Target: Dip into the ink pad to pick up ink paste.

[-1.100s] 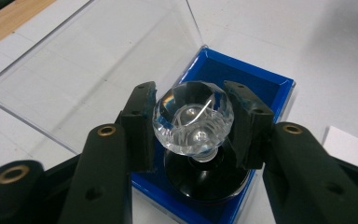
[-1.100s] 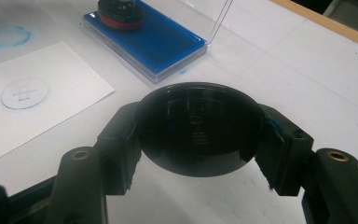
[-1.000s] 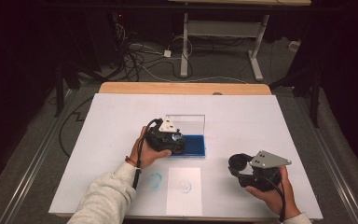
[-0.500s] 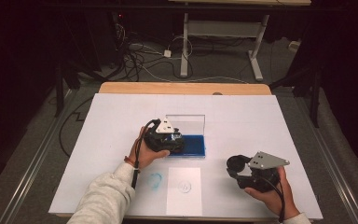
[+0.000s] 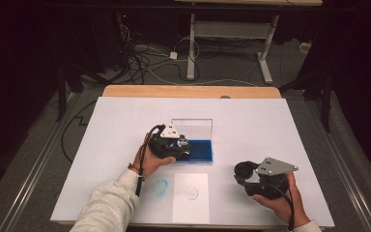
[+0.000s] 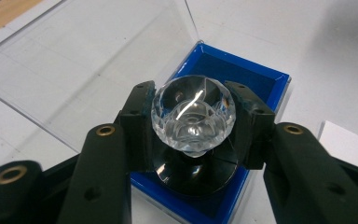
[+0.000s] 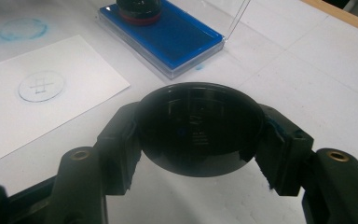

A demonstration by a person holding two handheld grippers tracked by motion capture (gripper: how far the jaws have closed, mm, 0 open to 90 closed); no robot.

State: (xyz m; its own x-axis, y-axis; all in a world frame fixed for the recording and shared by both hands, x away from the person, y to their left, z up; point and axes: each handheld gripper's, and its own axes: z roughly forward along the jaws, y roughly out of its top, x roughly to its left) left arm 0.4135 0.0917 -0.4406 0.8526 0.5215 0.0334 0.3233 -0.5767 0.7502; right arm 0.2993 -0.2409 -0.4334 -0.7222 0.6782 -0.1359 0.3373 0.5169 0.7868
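My left gripper (image 6: 193, 121) is shut on the faceted crystal knob (image 6: 193, 114) of a stamp. The stamp's black round base (image 6: 191, 173) rests on the blue ink pad (image 6: 242, 74). The pad's clear lid (image 6: 88, 60) stands open behind it. From above, the left gripper (image 5: 171, 142) sits over the left end of the ink pad (image 5: 202, 150). My right gripper (image 7: 198, 135) is shut on a black round cap (image 7: 198, 128), held just above the table. In the high view the right gripper (image 5: 251, 176) is at the near right.
A white card (image 5: 191, 195) with a stamped blue circle (image 7: 42, 86) lies near the front edge between the hands. A blue ink smudge (image 5: 161, 186) marks the white table cover (image 5: 280, 125) left of the card. A wooden strip (image 5: 188, 91) runs along the far edge.
The right gripper with the cap has drifted slightly left and toward the near edge. The left gripper stays on the ink pad with the stamp.
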